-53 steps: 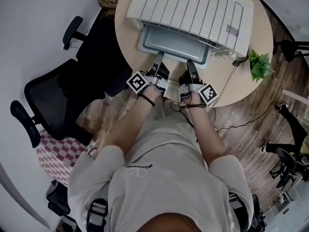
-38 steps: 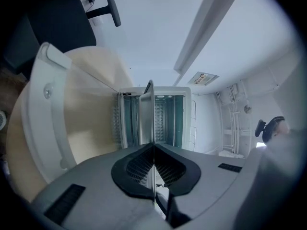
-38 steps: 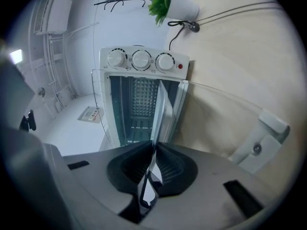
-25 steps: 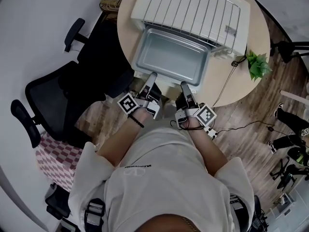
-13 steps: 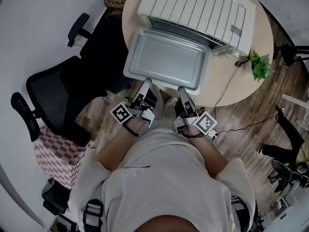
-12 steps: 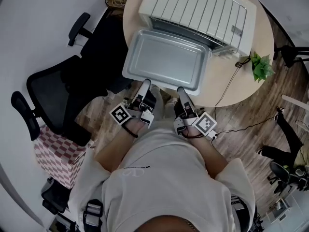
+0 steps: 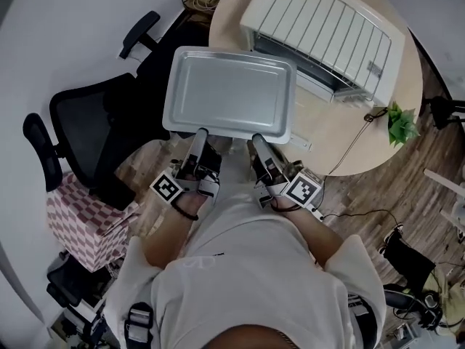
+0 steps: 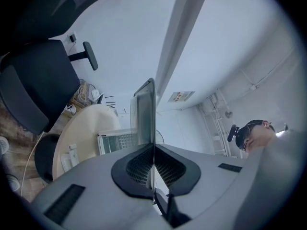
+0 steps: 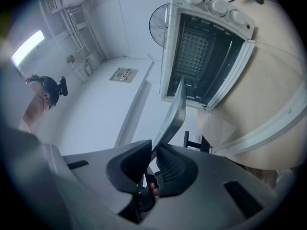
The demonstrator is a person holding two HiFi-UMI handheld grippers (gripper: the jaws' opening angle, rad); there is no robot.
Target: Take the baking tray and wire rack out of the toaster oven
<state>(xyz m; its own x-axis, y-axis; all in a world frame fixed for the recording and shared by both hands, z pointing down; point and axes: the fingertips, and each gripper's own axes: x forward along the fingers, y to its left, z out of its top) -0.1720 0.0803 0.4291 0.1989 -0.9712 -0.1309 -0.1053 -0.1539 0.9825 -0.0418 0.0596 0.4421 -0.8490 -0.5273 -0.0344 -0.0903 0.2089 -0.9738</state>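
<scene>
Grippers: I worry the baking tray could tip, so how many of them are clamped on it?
2. The left gripper clamps the near rim of the baking tray on the left, the right gripper clamps it on the right. None hidden.

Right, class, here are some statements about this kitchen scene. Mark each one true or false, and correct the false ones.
1. Both grippers grip the near edge of the baking tray. True: the left gripper and the right gripper are each clamped on the baking tray.
2. The tray sits inside the oven. False: it is held fully clear of the oven.
3. The tray holds food. False: it is empty.
4. A small green plant stands on the round table beside the oven. True: the plant stands near the edge of the table.
5. The oven door is shut. False: the door hangs open.
</scene>
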